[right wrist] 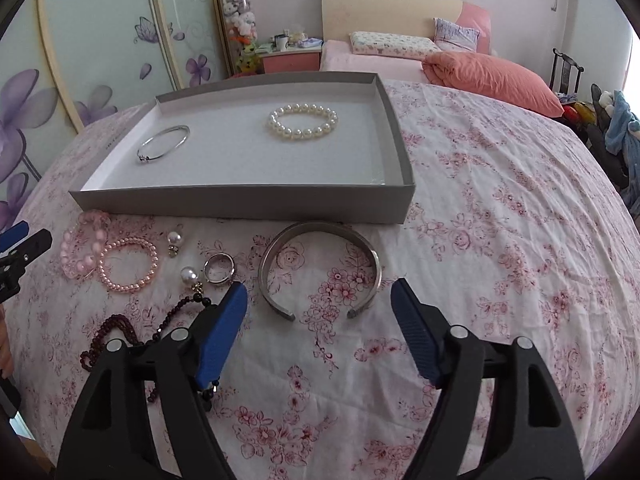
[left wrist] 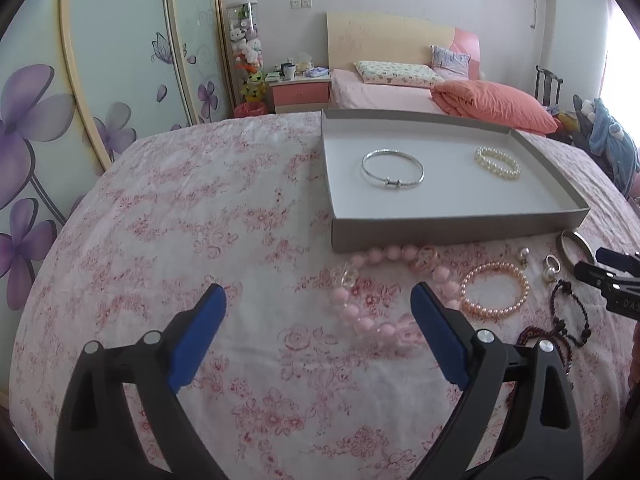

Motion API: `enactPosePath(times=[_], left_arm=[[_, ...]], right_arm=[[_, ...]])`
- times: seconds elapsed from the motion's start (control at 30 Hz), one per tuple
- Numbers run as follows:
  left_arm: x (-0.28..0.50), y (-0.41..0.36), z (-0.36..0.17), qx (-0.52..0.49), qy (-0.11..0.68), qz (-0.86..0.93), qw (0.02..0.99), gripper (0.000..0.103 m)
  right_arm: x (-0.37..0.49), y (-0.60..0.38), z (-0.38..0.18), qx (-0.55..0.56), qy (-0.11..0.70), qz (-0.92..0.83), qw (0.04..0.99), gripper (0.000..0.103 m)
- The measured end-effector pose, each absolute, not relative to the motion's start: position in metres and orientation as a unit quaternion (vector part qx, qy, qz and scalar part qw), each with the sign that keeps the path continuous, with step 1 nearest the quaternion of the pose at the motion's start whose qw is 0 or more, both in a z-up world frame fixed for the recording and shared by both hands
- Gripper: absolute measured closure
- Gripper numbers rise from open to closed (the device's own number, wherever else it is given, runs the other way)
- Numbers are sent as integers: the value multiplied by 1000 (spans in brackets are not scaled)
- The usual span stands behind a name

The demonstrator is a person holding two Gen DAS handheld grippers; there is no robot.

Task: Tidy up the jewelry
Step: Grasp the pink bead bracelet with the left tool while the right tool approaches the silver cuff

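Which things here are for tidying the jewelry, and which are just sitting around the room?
For the job: grey box, silver bangle, white pearl bracelet, metal cuff, pink pearl bracelet, silver ring.

Just around: orange pillow, nightstand, toy tube.

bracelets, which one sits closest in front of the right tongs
The wide silver open cuff, lying on the floral cloth just ahead of the right tongs. The pink pearl bracelet is off left; two others lie in the tray.
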State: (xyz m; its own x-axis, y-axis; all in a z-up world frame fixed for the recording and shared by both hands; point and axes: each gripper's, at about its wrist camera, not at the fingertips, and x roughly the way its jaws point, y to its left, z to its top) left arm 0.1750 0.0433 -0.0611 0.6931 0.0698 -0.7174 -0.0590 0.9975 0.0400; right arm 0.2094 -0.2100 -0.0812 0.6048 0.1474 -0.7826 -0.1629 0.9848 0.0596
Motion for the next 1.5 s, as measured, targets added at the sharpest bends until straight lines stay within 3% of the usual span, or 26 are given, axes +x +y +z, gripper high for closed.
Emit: enactPosePath(times=[0.3,0.37,0.7,0.97,1.5], left_arm=[[174,37,-68,20,398,29,917,12],[175,38,-69,17,401,27,916,12],[187,48,-74,-3,415,36,909,13],[209,42,-83,12,434,29,900,43],[218,31,-86,23,435,1,900,66]], right_arm=[[224,-203,-88,-14,446,64,893,24],[224,-203,-89,-15,442,61,895,35],[215,-208,-87,-10,435,57,898,35],[215,-210,-87,-11,435,58,898,35],[215,-210,-87,-11,435,58,898,33]])
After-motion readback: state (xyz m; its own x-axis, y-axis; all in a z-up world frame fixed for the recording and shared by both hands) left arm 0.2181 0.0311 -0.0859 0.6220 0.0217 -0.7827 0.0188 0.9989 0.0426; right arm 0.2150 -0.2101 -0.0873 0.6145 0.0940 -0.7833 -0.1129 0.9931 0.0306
